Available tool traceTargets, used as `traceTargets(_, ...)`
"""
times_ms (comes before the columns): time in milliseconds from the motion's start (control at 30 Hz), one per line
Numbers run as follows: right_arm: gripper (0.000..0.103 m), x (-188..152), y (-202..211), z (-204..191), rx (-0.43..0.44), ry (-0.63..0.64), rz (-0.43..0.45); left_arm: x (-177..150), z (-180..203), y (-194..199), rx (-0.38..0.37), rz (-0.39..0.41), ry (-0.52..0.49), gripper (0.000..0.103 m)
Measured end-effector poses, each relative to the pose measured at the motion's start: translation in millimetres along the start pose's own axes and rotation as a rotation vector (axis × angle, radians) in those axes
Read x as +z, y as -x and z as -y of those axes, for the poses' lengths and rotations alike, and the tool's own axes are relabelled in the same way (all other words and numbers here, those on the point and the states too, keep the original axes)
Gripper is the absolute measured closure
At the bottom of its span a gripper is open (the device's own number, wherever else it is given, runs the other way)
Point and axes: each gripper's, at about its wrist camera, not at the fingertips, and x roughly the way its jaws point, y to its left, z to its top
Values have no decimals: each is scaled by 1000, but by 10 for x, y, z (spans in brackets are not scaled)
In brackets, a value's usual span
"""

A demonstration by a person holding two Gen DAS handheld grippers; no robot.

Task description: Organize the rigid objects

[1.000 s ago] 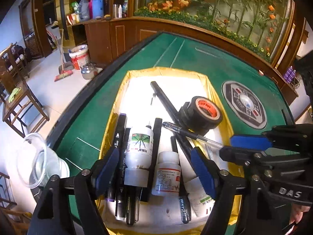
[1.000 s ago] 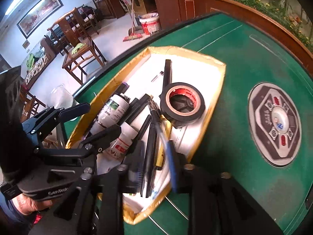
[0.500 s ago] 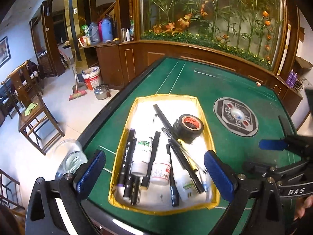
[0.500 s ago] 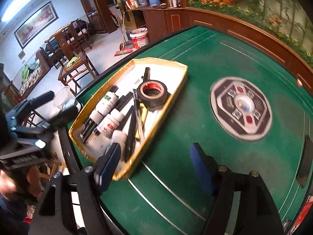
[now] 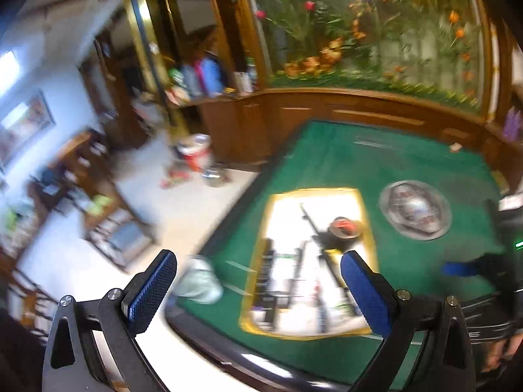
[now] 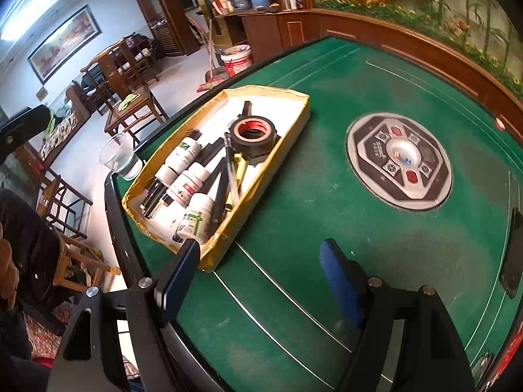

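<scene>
Both grippers have drawn back from the tray since the earlier frames, where their fingers stood right over its contents; each now stands apart from it with nothing between its fingers. Left wrist view, blurred: left gripper [image 5: 258, 285], fingers spread wide and empty, at the lower centre of the frame, well back from the yellow-rimmed tray [image 5: 367, 215], which lies in the centre right on the green surface [image 5: 327, 156]. The right gripper [image 5: 457, 268] shows at the right edge of this view as a blue pad on a dark frame. Right wrist view, sharp: right gripper [image 6: 260, 282], fingers parted and empty, at the lower centre, just beside the tray's [image 6: 271, 166] near corner. Inside the tray, a roll of black tape [image 6: 253, 135] with a red core sits toward the far end, on top of other items. Three white bottles [image 6: 183, 155] [image 6: 188, 187] [image 6: 196, 217] lie in a row along the tray's near half, among several black pens [image 6: 222, 186] laid lengthwise. A clear plastic cup [image 6: 119, 158] stands at the surface's left corner, just beside the tray. An octagonal control panel [image 6: 400, 163] is set in the surface at the right of the frame, well apart from the tray.
</scene>
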Motion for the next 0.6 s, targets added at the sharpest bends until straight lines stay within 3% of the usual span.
traceTargets(167, 28, 23, -20, -90, 13, 34, -3, -94, 13, -77, 65, -39, -40, 1)
traceTargets(400, 28, 56, -63, -167, 21, 57, -10, -155, -95, -126, 16, -89, -6, 1)
traceTargets(600, 28, 75, -91, -203, 24, 66, -13, -174, -171, -134, -11, -86, 27, 1)
